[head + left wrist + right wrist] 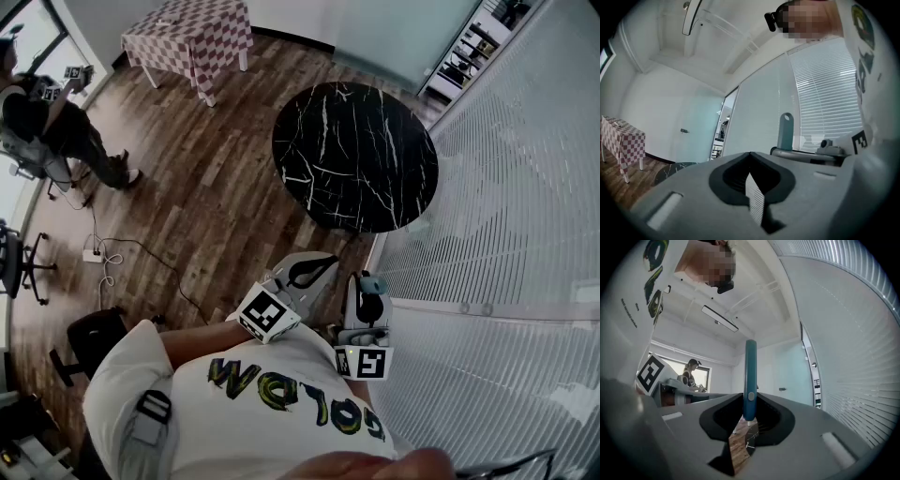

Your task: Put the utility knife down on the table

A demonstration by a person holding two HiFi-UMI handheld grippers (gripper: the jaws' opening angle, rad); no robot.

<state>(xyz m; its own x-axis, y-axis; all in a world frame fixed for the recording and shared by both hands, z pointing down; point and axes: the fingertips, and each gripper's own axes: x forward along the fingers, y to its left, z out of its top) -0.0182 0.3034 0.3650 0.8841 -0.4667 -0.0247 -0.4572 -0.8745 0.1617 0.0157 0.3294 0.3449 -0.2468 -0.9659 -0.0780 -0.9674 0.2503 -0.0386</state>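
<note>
A teal utility knife stands upright between the jaws of my right gripper, which is shut on its lower end. In the head view that gripper is held close to my chest, with the knife's teal tip showing at its front. My left gripper is beside it on the left, shut with nothing in it. In the left gripper view its jaws leave only a thin slit, and the knife rises at the right. The round black marble table stands ahead of both grippers.
White slatted blinds form a wall on the right. At the far back is a table with a checked cloth. Another person stands at the left. A power strip with cables lies on the wooden floor, near an office chair.
</note>
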